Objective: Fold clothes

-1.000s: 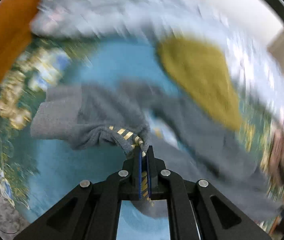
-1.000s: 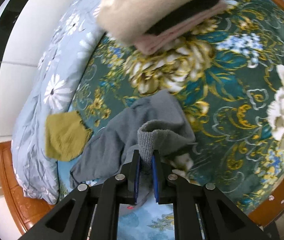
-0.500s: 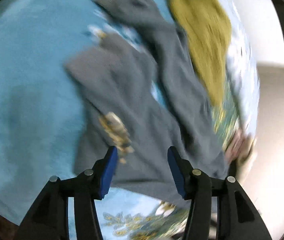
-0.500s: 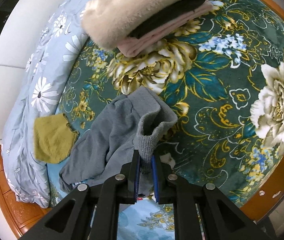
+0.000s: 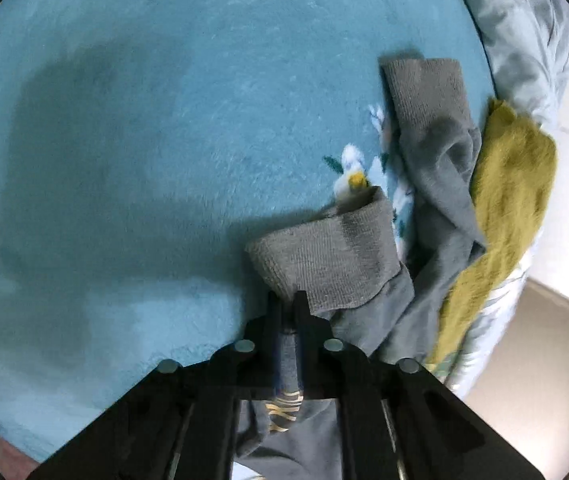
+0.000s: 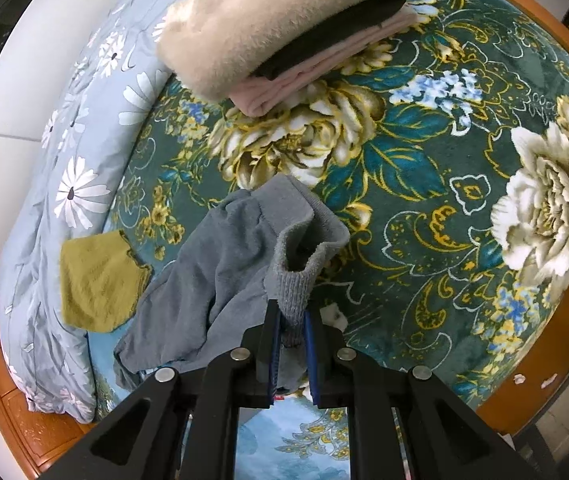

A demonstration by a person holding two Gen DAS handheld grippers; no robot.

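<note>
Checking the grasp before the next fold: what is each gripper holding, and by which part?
Both hold the grey garment. The left gripper pinches it near the ribbed cuff; the right gripper grips another ribbed cuff by its end.

Each black gripper (image 5: 287,312) (image 6: 292,320) has blue finger pads and silver screws.

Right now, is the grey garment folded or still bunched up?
Bunched up, not folded. The grey garment lies crumpled on the blanket, one ribbed cuff pinched in the right jaws, another in the left.
</note>
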